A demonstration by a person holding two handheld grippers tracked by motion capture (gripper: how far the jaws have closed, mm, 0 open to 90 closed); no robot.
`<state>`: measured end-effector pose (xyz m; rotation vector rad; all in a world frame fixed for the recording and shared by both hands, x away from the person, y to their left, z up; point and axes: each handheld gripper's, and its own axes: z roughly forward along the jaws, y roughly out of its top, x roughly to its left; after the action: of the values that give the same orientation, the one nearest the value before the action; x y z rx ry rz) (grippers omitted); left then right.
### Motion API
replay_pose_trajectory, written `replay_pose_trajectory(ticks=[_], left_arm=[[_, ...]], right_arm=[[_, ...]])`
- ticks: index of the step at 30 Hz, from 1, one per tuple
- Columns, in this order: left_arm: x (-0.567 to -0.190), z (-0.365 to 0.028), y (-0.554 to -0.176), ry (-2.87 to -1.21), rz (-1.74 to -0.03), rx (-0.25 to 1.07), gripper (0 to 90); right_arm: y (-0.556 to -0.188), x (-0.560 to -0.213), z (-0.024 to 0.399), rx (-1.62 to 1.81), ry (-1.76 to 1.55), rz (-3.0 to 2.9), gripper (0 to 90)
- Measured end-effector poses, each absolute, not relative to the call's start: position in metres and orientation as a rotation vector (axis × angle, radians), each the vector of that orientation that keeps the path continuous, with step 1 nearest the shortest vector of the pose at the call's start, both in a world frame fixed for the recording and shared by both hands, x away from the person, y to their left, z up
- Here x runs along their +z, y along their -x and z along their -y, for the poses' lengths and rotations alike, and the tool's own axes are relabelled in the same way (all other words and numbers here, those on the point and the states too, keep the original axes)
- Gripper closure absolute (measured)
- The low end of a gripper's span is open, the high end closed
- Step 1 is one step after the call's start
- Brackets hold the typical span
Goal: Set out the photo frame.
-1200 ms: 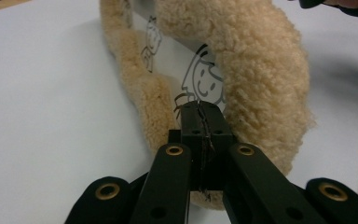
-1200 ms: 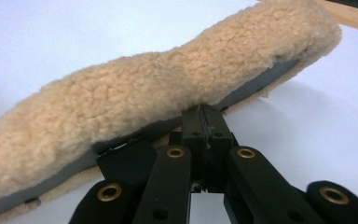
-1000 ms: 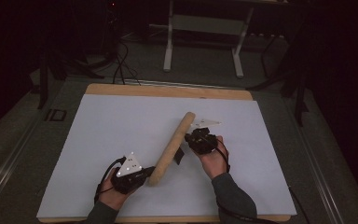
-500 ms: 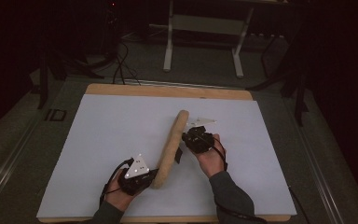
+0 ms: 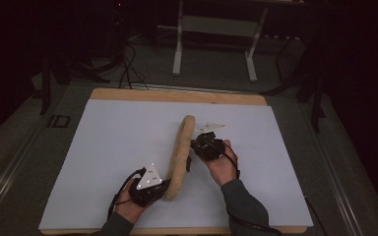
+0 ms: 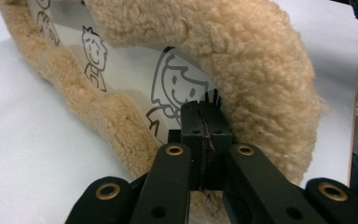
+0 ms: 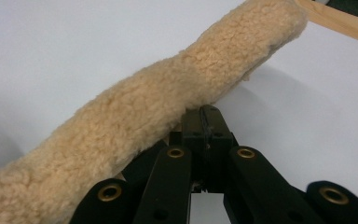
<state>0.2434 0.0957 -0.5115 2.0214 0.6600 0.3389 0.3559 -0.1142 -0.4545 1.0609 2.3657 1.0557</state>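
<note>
A long tan fleece piece [image 5: 179, 157] stands on edge on the white sheet, running from near the front edge toward the middle. Its inner lining [image 6: 121, 70] is pale with black cartoon figures. My left gripper [image 5: 165, 184] is at the piece's near end, shut on the lining's edge [image 6: 204, 109] beside the fleece rim [image 6: 261, 60]. My right gripper [image 5: 191, 147] is at the piece's right side about halfway along. Its jaws are shut, with the tips [image 7: 207, 114] tucked under the fleece roll [image 7: 168, 98] and pinching its lower edge.
The white sheet [image 5: 108, 142] covers a wooden board whose rim [image 5: 177, 96] shows at the back. Beyond the board stand a light metal frame [image 5: 216, 29] and floor cables [image 5: 128, 64]. A small pale scrap [image 5: 211, 126] lies just behind the right hand.
The fleece piece's far end has swung left, so it now runs more straight away from me. Both grippers stay shut on it; the hands have shifted only slightly.
</note>
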Motion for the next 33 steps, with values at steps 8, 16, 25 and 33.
replay_pose_trajectory(ticks=[8,16,25,33], left_arm=[[-0.512,-0.092,-0.243,-2.022,-0.650,0.337,90.0],[-0.512,-0.089,-0.243,-2.022,-0.646,0.340,90.0],[-0.513,-0.086,-0.244,-2.019,-0.643,0.340,90.0],[-0.513,-0.084,-0.245,-2.018,-0.637,0.342,90.0]], right_arm=[[-0.356,-0.452,0.111,1.040,-1.049,-2.380,89.9],[-0.356,-0.451,0.109,1.032,-1.037,-2.389,89.9],[-0.356,-0.450,0.107,1.037,-1.039,-2.401,90.0],[-0.356,-0.449,0.105,1.035,-1.032,-2.413,89.9]])
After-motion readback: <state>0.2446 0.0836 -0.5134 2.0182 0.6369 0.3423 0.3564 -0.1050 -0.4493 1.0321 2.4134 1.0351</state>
